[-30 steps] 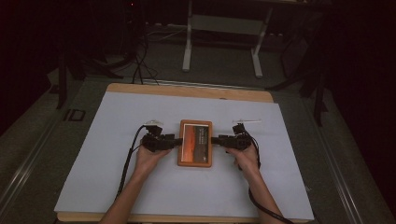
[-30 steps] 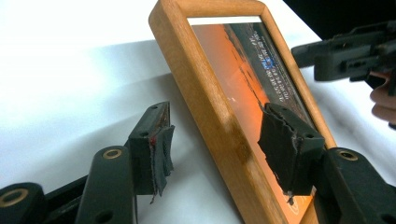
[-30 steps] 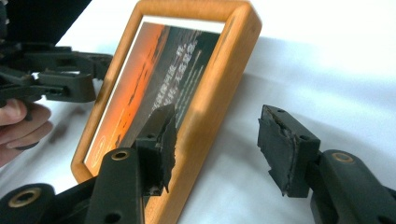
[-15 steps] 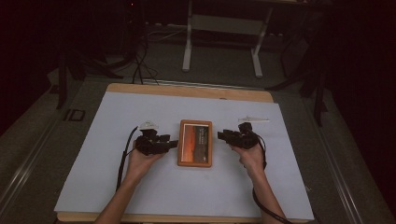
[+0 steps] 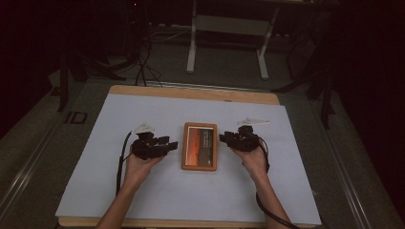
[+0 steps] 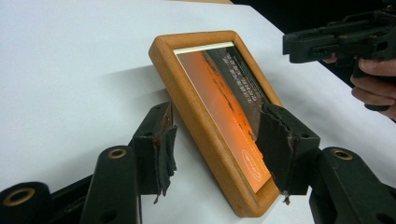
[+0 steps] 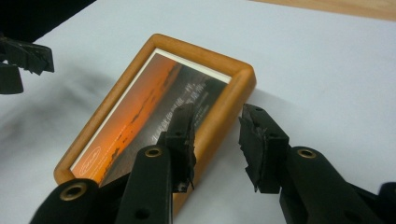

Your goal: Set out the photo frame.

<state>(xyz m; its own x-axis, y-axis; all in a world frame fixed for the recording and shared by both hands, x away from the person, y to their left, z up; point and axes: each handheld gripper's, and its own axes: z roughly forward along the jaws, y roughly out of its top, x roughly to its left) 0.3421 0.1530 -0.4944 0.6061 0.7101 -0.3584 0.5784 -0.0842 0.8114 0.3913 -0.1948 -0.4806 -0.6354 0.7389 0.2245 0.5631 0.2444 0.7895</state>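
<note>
Evidently the wooden picture frame (image 5: 199, 146) lies flat at the middle of the white-covered counter (image 5: 95, 191), with the left tool (image 5: 168, 145) and right tool (image 5: 225, 139) flanking its long sides. Both tools have just been closing and sit unclenched, gripping nothing, seemingly lined up with its edges. The frame's small print is unreadable.

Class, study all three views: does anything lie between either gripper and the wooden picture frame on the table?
Nothing visible does. The picture frame lies flat on the white sheet, with the left gripper and right gripper just off its long sides, jaws open, bare sheet between.
</note>
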